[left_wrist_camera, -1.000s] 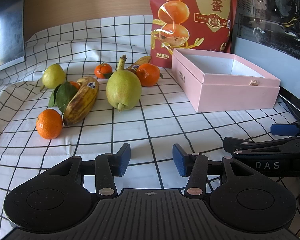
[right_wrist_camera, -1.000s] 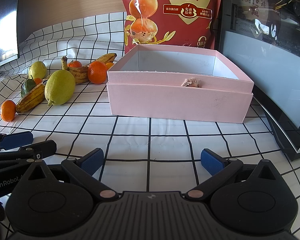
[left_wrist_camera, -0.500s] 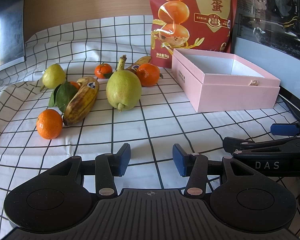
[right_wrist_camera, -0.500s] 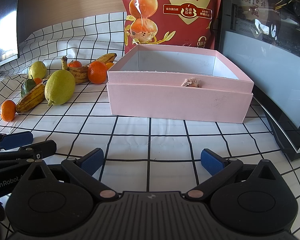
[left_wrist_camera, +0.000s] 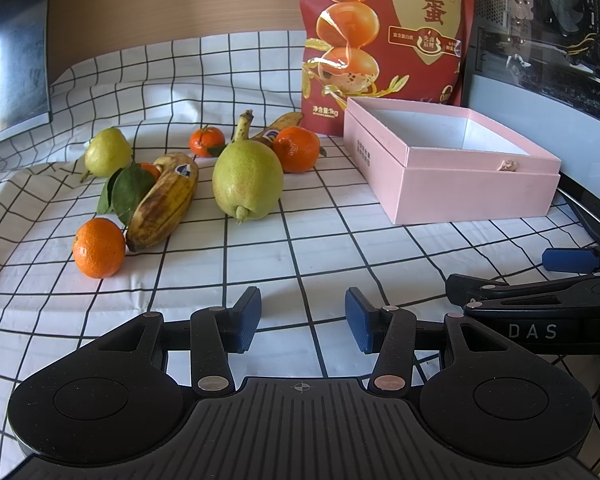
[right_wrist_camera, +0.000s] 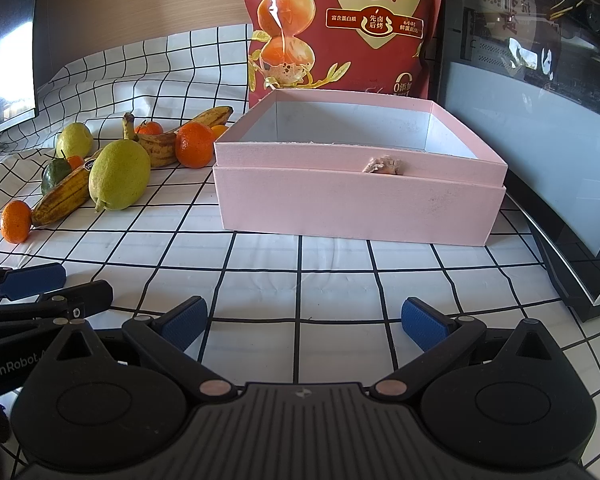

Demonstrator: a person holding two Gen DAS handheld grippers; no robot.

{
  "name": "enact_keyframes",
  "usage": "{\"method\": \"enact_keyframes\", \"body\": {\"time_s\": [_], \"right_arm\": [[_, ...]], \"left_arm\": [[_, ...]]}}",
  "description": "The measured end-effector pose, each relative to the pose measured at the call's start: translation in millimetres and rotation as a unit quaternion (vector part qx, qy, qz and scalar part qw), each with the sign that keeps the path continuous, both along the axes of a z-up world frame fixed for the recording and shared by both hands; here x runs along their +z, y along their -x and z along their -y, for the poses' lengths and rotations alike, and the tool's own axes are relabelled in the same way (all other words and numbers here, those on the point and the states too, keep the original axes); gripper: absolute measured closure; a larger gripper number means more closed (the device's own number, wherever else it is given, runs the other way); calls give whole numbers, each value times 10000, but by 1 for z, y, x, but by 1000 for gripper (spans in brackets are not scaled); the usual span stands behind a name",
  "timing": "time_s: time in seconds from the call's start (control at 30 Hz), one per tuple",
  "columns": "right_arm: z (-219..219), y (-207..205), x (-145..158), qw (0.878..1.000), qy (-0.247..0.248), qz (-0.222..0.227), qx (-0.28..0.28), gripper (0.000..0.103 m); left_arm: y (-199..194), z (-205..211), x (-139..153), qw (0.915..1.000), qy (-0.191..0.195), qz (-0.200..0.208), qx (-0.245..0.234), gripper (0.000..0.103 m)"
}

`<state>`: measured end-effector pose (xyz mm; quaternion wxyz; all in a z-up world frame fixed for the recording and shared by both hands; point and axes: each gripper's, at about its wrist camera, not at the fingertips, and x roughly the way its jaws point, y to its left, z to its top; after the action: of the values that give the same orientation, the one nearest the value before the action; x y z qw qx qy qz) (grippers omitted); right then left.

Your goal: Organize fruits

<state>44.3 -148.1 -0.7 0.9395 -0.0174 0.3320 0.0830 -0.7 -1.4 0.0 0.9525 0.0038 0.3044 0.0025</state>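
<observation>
1. Your left gripper (left_wrist_camera: pixel 302 318) hovers low over the checked cloth (left_wrist_camera: pixel 260 248) with its blue pads parted and nothing between them.
2. Your right gripper (right_wrist_camera: pixel 302 322) sits beside it, nearer the box, with its pads spread wider and only bare cloth in the gap.
3. The fruits lie in a loose cluster on the cloth, to the left of the pink box (left_wrist_camera: pixel 472 188) and well apart from both of your grippers.
4. The large pear (left_wrist_camera: pixel 247 179) stands nearest the middle of the cluster, stem end toward you.
5. A spotted banana (left_wrist_camera: pixel 164 204) lies just left of it, with green leaves (left_wrist_camera: pixel 126 190) tucked against its far side and a tangerine (left_wrist_camera: pixel 99 247) touching its near tip.
6. A smaller pear (left_wrist_camera: pixel 107 152) sits at the far left.
7. Behind the large pear you have a second banana (left_wrist_camera: pixel 278 126) and 2 more tangerines, one small (left_wrist_camera: pixel 207 141) and one bigger (left_wrist_camera: pixel 298 149) near the box's corner.
8. The box is open and no fruit shows inside it; a small pinkish tab (right_wrist_camera: pixel 382 165) sits on its front rim.
9. A red snack bag (right_wrist_camera: pixel 340 28) stands upright right behind the box.
</observation>
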Motion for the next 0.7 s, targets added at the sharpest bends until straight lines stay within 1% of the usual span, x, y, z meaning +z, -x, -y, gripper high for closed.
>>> {"method": "enact_keyframes", "body": {"time_s": [0.17, 0.23, 0.3, 0.33, 0.37, 0.4, 0.43, 0.47, 0.5, 0.57, 0.63, 0.7], "right_arm": [[1, 4, 0, 9999, 37, 59, -73, 0], [-1, 6, 0, 9997, 147, 109, -141, 0], [0, 4, 3, 9997, 236, 44, -85, 0], [1, 2, 4, 9997, 246, -47, -11, 0], [5, -2, 5, 9996, 142, -236, 35, 0], [8, -6, 7, 9991, -12, -420, 56, 0], [10, -9, 9, 9983, -44, -559, 126, 0], [8, -13, 12, 9970, 51, -730, 248, 0], [7, -15, 12, 9958, 154, -826, 360, 0], [5, -18, 14, 9930, 188, -985, 629, 0], [5, -18, 15, 9909, 209, -1069, 792, 0], [5, -18, 15, 9898, 219, -1125, 843, 0]], "left_arm": [[-1, -1, 2, 10000, -3, -22, 17, 51], [-1, -1, 3, 10000, 20, -70, 21, 51], [0, -5, 6, 9998, 41, -189, -18, 51], [2, -8, 10, 9994, 115, -317, -65, 54], [6, -9, 10, 9990, 203, -392, -93, 55], [11, -15, 15, 9975, 406, -543, -187, 59], [14, -18, 18, 9963, 533, -623, -254, 60], [21, -24, 22, 9945, 681, -728, -320, 60], [29, -29, 28, 9936, 727, -806, -311, 60], [48, -38, 39, 9946, 504, -879, -212, 60], [71, -53, 52, 9960, 92, -880, -90, 60], [90, -71, 62, 9958, -191, -871, 212, 60]]}}
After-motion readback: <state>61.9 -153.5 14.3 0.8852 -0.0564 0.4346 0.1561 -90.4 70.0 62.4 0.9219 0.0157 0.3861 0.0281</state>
